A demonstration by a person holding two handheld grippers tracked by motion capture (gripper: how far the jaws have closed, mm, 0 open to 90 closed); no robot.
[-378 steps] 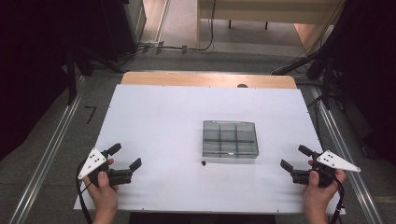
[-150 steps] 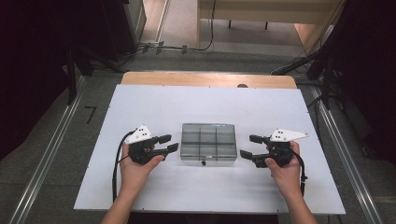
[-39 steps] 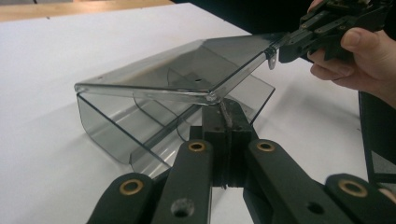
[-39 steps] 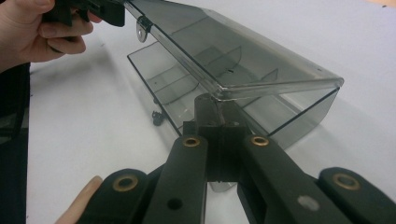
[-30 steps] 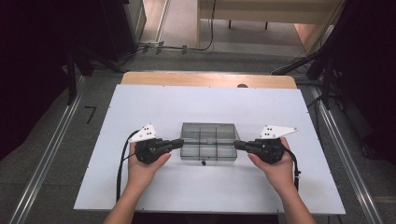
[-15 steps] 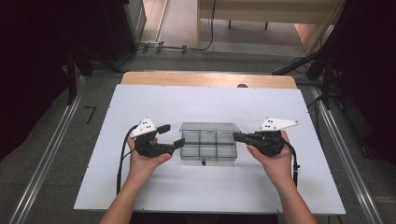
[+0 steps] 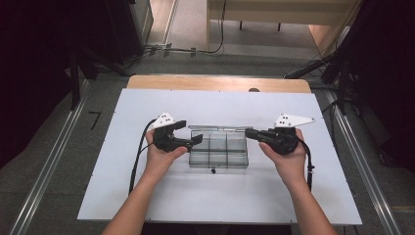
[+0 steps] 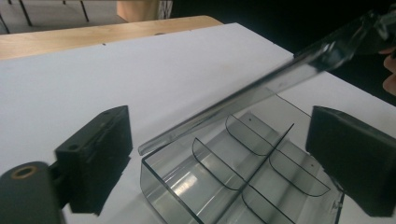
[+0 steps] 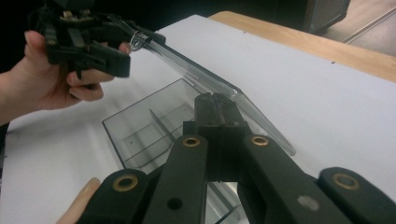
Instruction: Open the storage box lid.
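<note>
A clear plastic compartment box (image 7: 218,152) lies mid-table with its dividers bare. Its clear lid (image 7: 215,129) is tilted up off it. My right gripper (image 7: 248,133) is shut on the lid's right edge, and the right gripper view shows the closed jaws (image 9: 215,106) pinching the lid (image 9: 196,77) above the box (image 9: 140,135). My left gripper (image 7: 192,132) is at the box's left end; its jaws have just opened wide, then closed a little. In the left gripper view the gripper (image 8: 219,154) stands open, with the lid's free end (image 8: 261,88) and the box (image 8: 243,191) between the pads, untouched.
The box rests on a white board (image 7: 147,196) over a wooden table (image 7: 215,83). A small dark speck (image 7: 213,171) lies just in front of the box. Metal rails (image 7: 49,176) run along both sides, and cables lie on the floor behind.
The left gripper, shut at the box's left end a second ago, has opened and shifted away from me. The right gripper has risen with the lid's edge, so the lid tilts open.
</note>
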